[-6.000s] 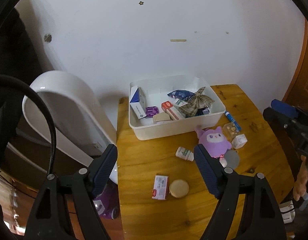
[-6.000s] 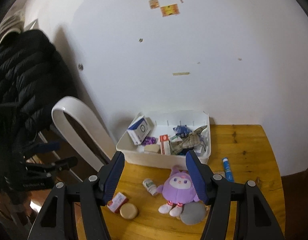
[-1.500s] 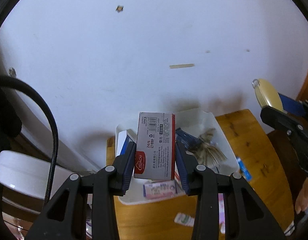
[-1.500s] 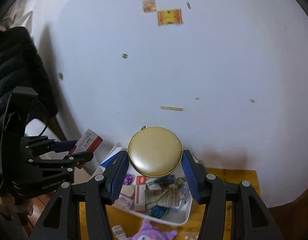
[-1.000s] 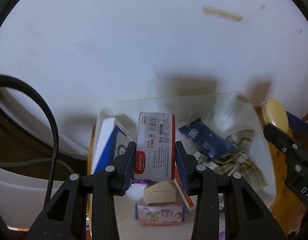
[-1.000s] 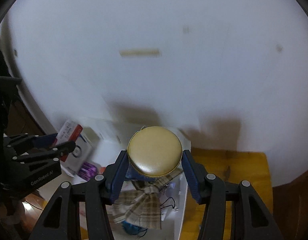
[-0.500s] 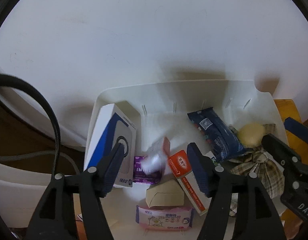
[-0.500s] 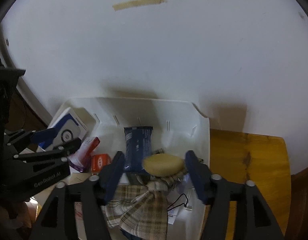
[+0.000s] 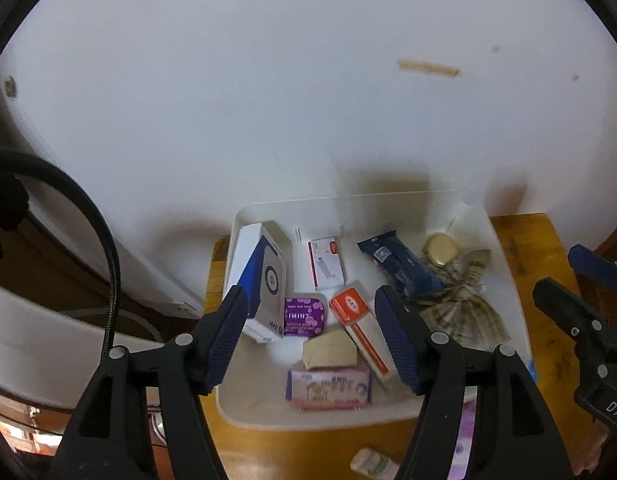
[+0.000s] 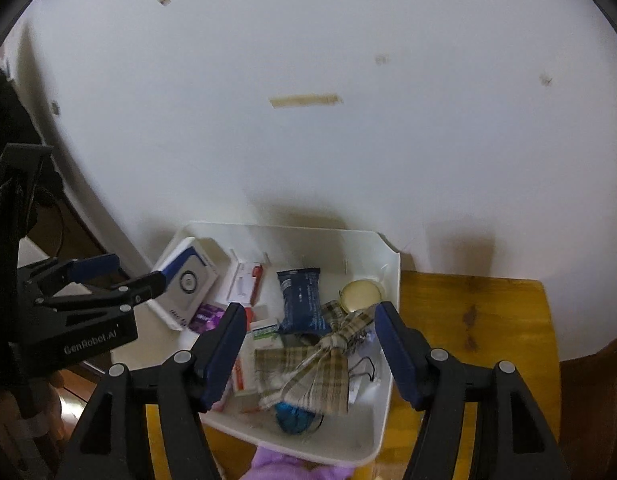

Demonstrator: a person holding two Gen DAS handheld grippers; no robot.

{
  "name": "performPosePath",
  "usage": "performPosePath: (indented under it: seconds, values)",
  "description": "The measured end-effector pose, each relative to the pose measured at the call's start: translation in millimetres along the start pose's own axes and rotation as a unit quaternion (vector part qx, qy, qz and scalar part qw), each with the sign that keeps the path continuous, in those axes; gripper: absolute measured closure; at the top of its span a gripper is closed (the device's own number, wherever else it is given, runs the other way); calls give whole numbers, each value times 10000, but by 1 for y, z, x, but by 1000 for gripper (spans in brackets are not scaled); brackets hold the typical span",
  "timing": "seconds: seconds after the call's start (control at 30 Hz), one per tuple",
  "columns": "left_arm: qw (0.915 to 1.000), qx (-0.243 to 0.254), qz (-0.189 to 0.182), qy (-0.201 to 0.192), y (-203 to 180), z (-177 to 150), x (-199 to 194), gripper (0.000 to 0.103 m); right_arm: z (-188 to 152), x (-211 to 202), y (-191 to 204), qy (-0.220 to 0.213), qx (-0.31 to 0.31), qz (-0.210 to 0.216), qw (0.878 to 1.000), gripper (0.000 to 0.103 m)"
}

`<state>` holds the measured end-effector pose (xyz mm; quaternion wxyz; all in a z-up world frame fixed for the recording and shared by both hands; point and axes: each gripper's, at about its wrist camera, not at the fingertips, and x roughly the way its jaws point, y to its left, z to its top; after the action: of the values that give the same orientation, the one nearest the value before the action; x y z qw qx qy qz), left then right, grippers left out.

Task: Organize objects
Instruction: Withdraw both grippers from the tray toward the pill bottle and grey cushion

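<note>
The left gripper (image 9: 312,336) hangs above the white bin (image 9: 244,404), jaws spread and holding nothing. Just beyond and between its fingertips lies the red-and-white staple box (image 9: 326,263), flat on the bin floor, its long axis running away from the gripper toward the wall (image 9: 268,100), the red end farthest off. To the left of that, leaning against the bin's left wall, is a blue-and-white carton (image 9: 260,280). Nearer in, between the fingers, sit a purple mint tin (image 9: 304,317), a tan box (image 9: 329,353), a pink tissue pack (image 9: 329,389) and an orange-and-white carton (image 9: 362,330) lying slantwise. To the right, a dark blue packet (image 9: 400,266) angles toward the far left corner, and past it a plaid bow (image 9: 460,304).

The right gripper (image 10: 310,344) also hangs over the bin (image 10: 382,408), jaws apart and empty. Between its fingers lies the plaid bow (image 10: 312,368), with a blue ball of yarn (image 10: 294,418) below it. Just beyond the right fingertip the round gold tin (image 10: 360,295) rests in the bin's far right corner, lying flat with its face up, touching the bow. The dark blue packet (image 10: 302,298) lies left of it, long axis pointing toward the wall. Farther left are the staple box (image 10: 244,282) and the blue-and-white carton (image 10: 186,282). The bin stands on a wooden table (image 10: 468,320).
</note>
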<state>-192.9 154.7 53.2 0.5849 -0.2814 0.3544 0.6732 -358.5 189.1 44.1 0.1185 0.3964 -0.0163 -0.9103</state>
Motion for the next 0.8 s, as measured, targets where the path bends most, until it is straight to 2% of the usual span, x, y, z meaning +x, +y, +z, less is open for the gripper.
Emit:
performPosePath:
  seconds: [0.23,0.47,0.8]
  values:
    - [9996,-8,-106,-269,7,-11,-67,33,-11,-61,17,-337,-203,-149,9991,36]
    - [9989,119,-218,-402,6,-32,-115,33,-32,-114,25,-554,-148,-43,9983,35]
    - [9980,280,-301,-488,0,-69,-149,30,-78,-163,25,-698,-126,297,9970,31]
